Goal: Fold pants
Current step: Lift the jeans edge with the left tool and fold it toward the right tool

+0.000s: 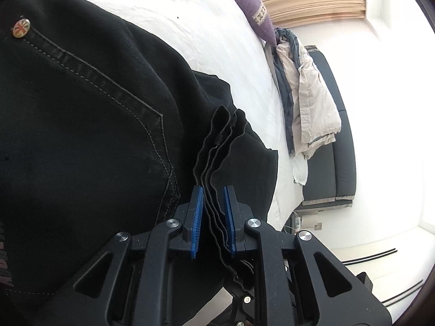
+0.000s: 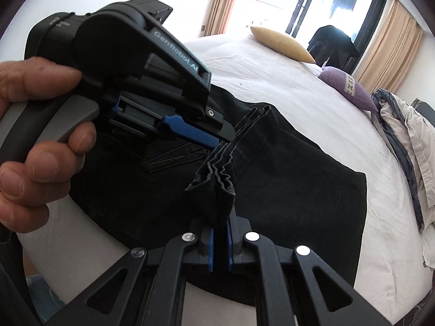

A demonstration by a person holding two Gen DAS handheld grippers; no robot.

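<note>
Black denim pants (image 1: 81,114) lie on a white bed (image 1: 190,13), back pocket with pale stitching up and a metal button (image 1: 21,28) at far left. My left gripper (image 1: 213,190) is shut on the stacked leg hems (image 1: 220,141), several layers between its blue pads. In the right wrist view the pants (image 2: 285,190) spread across the bed (image 2: 258,73). My right gripper (image 2: 220,224) is shut on the same bunched hems (image 2: 223,174) near their lower end. The left gripper (image 2: 217,142), held in a hand, pinches the hems just beyond.
A purple pillow (image 2: 345,87) and a yellow pillow (image 2: 280,43) lie at the bed's far end. A beige and grey duvet (image 1: 307,95) hangs over the bed edge beside a dark sofa (image 1: 339,149). Curtains (image 2: 388,49) and a balcony door are behind.
</note>
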